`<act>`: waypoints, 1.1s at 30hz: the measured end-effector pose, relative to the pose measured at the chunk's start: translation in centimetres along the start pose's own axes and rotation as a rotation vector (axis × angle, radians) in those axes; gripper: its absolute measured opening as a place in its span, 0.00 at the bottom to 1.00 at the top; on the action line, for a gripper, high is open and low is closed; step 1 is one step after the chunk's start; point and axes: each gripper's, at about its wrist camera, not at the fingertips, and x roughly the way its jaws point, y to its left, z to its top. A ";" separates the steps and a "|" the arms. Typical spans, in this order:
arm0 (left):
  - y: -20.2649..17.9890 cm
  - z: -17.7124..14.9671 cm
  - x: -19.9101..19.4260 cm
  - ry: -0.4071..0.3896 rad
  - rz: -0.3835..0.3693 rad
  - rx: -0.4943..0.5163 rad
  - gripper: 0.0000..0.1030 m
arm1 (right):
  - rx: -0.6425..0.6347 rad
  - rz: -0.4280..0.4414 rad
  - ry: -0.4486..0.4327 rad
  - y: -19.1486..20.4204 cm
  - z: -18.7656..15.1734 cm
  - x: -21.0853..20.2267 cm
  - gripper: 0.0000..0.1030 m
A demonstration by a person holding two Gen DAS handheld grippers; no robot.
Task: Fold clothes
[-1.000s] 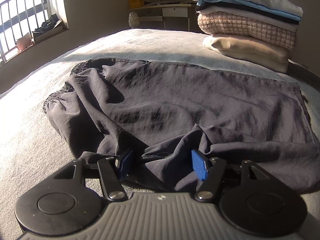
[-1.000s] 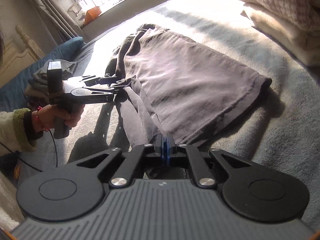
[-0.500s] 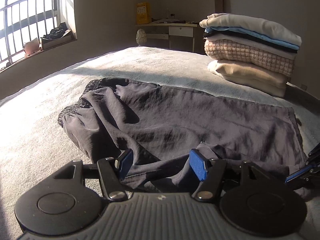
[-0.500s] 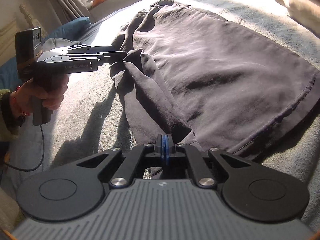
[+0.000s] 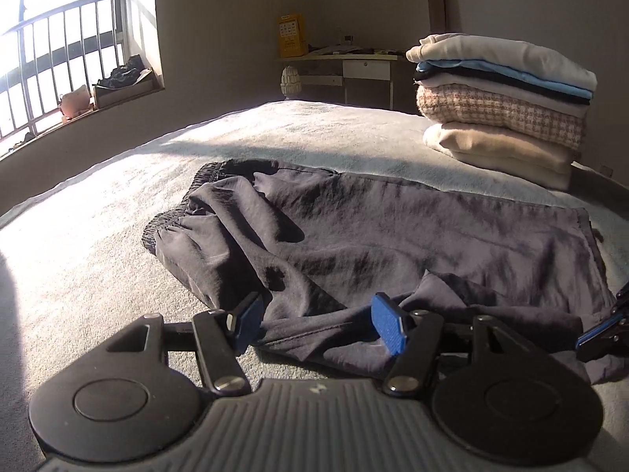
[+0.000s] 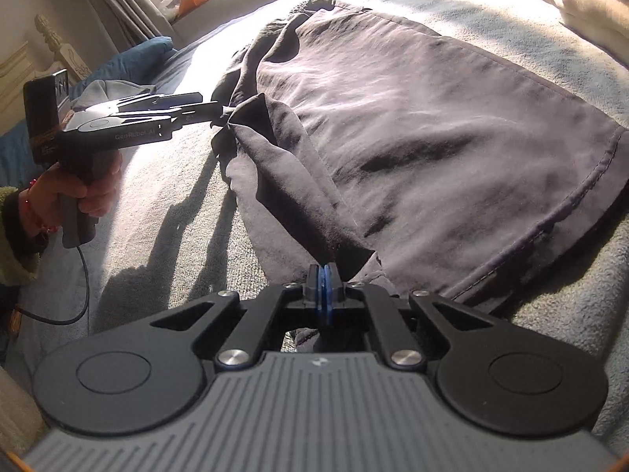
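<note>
1. left wrist view: your left gripper (image 5: pixel 318 322) sits at the bottom of the frame with its jaws spread, and a loose fold of the dark trousers (image 5: pixel 393 244) lies between the blue pads (image 5: pixel 387 326) without being pinched. the trousers lie across the middle of the frame on the grey bed (image 5: pixel 98 244), their gathered waistband towards the left. a stack of folded clothes (image 5: pixel 499 106) stands at the upper right. the tip of your right gripper (image 5: pixel 601 328) shows at the right edge, on the trousers' hem end.

2. right wrist view: your right gripper (image 6: pixel 324 287) is at the lower centre, jaws pressed together and pinching a ridge of the trousers (image 6: pixel 432 137), which spread from the centre to the right edge. at the left of the frame your left hand (image 6: pixel 84 192) holds the left gripper (image 6: pixel 220 114) roughly level, its tip at a raised peak of the cloth. a cable (image 6: pixel 74 295) hangs from the handle.
</note>
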 end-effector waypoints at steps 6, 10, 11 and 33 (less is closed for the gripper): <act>-4.5 -0.8 -0.4 0.005 -0.239 0.123 0.46 | 0.015 0.003 -0.010 -0.1 -0.2 0.0 0.01; -7.1 -1.2 0.2 -0.020 -0.294 0.189 0.42 | 0.014 -0.002 -0.013 -0.1 -0.2 0.0 0.01; -7.5 -1.2 0.5 -0.022 -0.294 0.200 0.42 | 0.016 -0.003 -0.013 -0.1 -0.2 0.1 0.01; -7.8 0.0 2.4 0.107 -0.255 -0.045 0.40 | 0.086 0.023 -0.048 -0.9 -0.5 0.1 0.00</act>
